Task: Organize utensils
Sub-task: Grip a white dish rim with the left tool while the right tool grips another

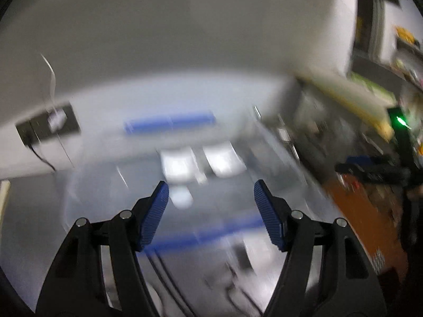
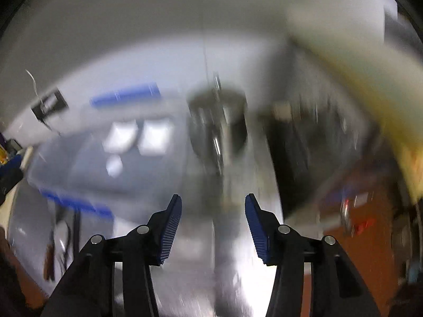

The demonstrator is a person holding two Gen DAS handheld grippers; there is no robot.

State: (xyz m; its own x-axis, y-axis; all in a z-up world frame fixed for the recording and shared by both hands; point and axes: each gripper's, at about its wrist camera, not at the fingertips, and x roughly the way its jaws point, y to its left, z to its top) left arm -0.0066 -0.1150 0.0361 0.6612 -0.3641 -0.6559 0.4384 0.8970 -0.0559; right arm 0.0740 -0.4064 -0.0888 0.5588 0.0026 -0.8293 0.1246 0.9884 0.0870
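Both views badly blurred: left tool (image 1: 211, 198) and right tool (image 2: 213, 211) gape wide, gripping nothing, above a clear blue-handled bin (image 1: 169, 120), utensils smeared in a dark holder (image 2: 216, 121) beside it.

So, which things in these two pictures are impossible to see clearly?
- Left view: contents of the bin, smeared by motion blur.
- Right view: the holder and what stands in it, blurred.
- Both views: no utensil can be identified.
- Left gripper and right gripper: sharp, open, empty.
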